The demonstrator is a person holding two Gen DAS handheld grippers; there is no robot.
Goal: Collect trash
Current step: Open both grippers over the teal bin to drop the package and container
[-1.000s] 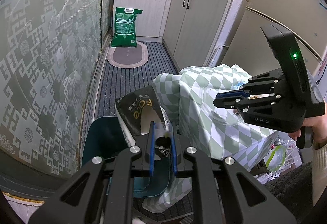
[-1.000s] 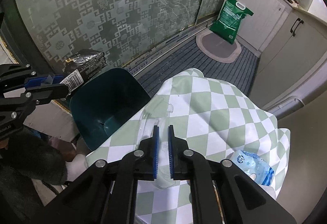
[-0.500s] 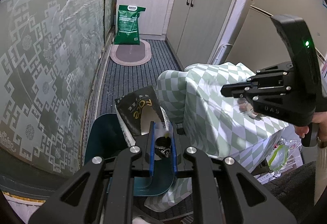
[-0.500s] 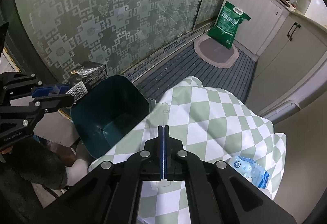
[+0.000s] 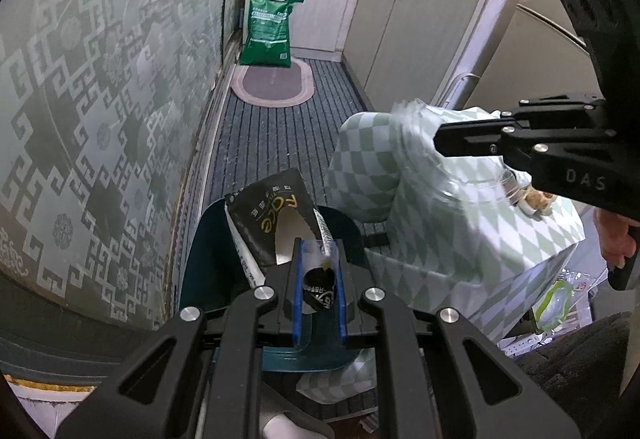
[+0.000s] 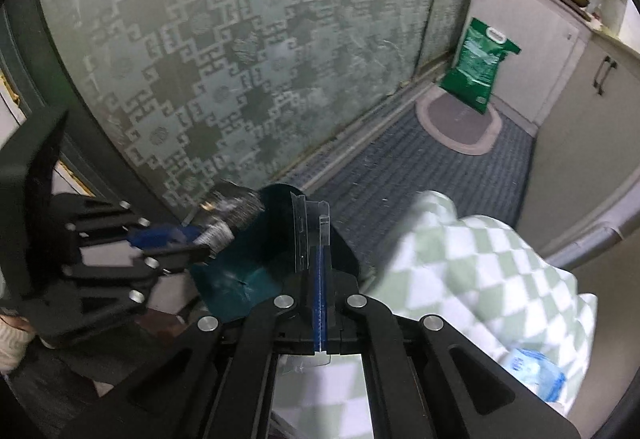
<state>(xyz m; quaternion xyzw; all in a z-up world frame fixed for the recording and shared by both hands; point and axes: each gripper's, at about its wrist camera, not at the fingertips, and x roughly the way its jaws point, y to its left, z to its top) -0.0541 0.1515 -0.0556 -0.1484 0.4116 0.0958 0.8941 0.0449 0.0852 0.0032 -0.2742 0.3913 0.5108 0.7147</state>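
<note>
We see the left gripper (image 5: 319, 271) with its blue pads narrowed onto a torn black snack packet with gold lettering (image 5: 276, 227); the packet's lower end is pinched between the pads and the rest of it fans up and away beyond the fingertips. It hangs directly over the open mouth of the dark teal plastic bin (image 5: 208, 279).

The right gripper (image 6: 320, 275) has its jaws pressed fully together on a thin sheet of clear, creased plastic wrap (image 6: 306, 227). The sheet sticks up past the fingertips, and a further piece of it shows behind the pads, close to the camera. Its upper edge stands in front of the bin's near rim (image 6: 280, 195), at the bin's side towards the cloth.

In the right wrist view the left gripper (image 6: 182, 241) holds the packet (image 6: 228, 211) at the bin's far rim.

Just beside the bin is a surface draped in a green-and-white checked cloth (image 5: 452, 223), and a blue-and-white plastic packet (image 6: 532, 371) lies on the cloth, well apart from the bin. Behind the bin rises a frosted glass panel with a geometric pattern (image 6: 224, 59). Farther from the bin, a green sack (image 5: 269, 29) stands by an oval mat (image 5: 272, 87) on the ribbed floor.
</note>
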